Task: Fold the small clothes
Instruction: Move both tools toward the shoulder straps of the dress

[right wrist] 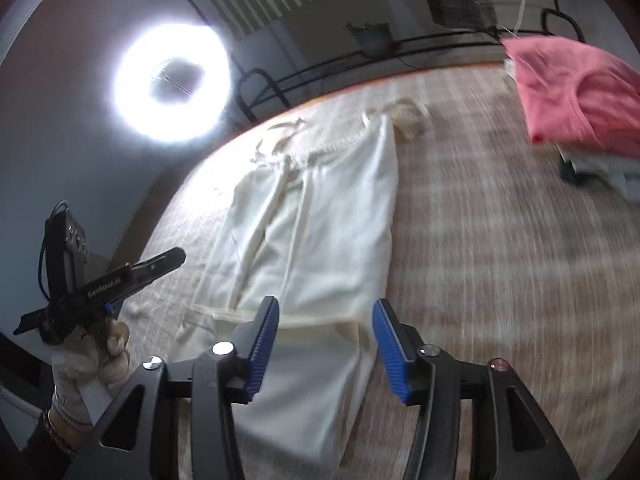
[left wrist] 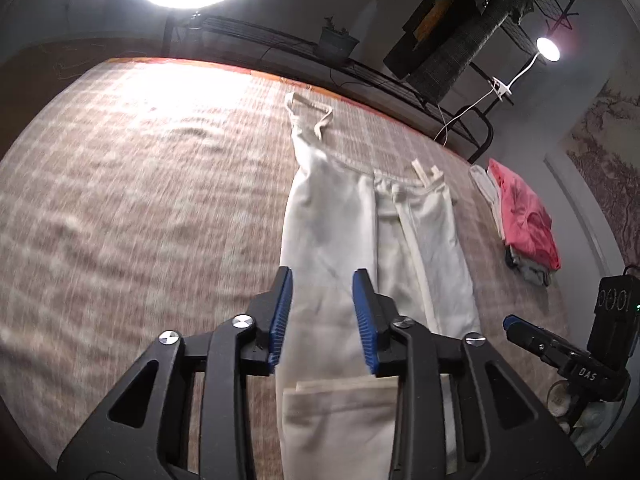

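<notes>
My left gripper [left wrist: 322, 316] and right gripper [right wrist: 325, 344] are both apart, holding nothing. The white pants [left wrist: 332, 216] lie on the checked mat [left wrist: 140, 200], near end folded over. Next I should pinch both near corners evenly.

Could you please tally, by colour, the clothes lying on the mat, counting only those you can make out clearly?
Cream garment, laid out flat: 1
Pink garment, folded on top of the pile: 1
White garment, under the pink one: 1
Grey garment, at the pile's bottom: 1
Total: 4. More may be hidden in the pile.
</notes>
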Tool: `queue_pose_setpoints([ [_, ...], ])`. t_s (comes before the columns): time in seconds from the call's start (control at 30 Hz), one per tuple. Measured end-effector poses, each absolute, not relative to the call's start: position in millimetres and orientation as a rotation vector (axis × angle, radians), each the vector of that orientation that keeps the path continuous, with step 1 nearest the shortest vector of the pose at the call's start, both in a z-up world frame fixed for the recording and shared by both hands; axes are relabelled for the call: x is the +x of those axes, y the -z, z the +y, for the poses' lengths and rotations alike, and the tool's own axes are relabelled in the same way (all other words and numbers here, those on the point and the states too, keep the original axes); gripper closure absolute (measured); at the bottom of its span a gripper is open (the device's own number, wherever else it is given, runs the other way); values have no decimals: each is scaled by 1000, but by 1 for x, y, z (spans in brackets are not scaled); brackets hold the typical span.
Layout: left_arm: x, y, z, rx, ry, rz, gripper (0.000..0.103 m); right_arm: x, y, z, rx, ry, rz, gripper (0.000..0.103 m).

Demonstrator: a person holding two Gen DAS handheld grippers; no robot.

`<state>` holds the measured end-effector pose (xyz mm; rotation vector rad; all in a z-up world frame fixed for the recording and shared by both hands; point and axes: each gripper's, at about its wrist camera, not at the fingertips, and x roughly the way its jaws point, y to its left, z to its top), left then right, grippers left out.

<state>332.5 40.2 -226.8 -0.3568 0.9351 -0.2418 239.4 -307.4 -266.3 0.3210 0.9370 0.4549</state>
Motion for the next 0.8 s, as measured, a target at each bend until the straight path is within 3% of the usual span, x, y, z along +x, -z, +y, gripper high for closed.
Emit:
queue_pose_setpoints([
  [0.53, 457, 277, 56, -620, 283, 1045, 66, 387, 299, -353, 582, -453, 967, 50],
  [0.8, 485, 280, 51, -587, 334, 1037, 66, 437, 303, -335, 513, -493, 960, 53],
])
